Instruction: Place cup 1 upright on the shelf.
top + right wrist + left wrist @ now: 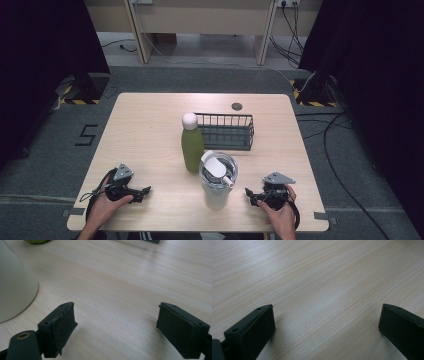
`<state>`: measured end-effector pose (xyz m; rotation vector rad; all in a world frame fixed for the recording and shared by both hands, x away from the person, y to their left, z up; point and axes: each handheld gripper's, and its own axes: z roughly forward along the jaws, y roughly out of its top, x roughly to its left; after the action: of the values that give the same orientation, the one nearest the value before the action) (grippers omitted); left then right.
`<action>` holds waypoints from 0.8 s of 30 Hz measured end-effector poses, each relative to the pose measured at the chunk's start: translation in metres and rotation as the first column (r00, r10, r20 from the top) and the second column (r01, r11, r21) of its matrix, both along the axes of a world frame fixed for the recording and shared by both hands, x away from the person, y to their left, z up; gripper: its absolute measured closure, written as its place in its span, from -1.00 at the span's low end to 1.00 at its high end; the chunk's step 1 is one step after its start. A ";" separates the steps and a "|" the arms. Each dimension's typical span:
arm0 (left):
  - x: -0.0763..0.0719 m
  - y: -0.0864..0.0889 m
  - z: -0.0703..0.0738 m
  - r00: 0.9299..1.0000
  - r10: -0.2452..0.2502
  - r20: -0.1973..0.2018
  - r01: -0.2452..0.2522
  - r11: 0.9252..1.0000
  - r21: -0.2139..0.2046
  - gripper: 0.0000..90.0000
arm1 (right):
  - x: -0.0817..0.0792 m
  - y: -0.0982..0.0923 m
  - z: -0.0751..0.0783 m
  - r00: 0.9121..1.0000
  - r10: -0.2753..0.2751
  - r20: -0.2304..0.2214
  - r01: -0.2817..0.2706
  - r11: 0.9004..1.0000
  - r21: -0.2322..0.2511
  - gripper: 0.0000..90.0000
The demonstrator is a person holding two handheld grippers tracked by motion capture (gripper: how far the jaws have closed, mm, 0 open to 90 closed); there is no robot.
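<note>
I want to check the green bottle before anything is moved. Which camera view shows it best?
The high view: the green bottle stands upright there, whole, with its white cap, left of the wire basket and behind the white tumbler. The right gripper view catches just a green sliver of its base at the top edge.

The tumbler [15, 282] is cut off at the frame's left edge; its lid perhaps hidden.

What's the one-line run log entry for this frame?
left gripper: open, empty, low over table | right gripper: open, empty, beside white tumbler | green bottle: upright, untouched | wire basket: behind bottle
</note>
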<state>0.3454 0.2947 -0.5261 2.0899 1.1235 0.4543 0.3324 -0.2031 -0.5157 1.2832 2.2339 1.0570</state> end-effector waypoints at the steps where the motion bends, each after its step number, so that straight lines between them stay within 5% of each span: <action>1: 0.000 0.000 0.000 1.000 0.000 0.000 0.000 1.000 0.000 -1.00 | 0.000 0.000 0.000 1.000 0.000 0.000 0.000 1.000 0.000 -0.65; 24: 0.000 0.000 0.000 1.000 -0.001 0.001 0.001 1.000 0.000 -1.00 | -0.018 -0.004 0.013 0.994 0.026 0.108 -0.031 0.998 0.049 -0.65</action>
<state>0.3453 0.2946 -0.5262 2.0892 1.1222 0.4550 0.3146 -0.2067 -0.5023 1.1881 2.1649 1.1712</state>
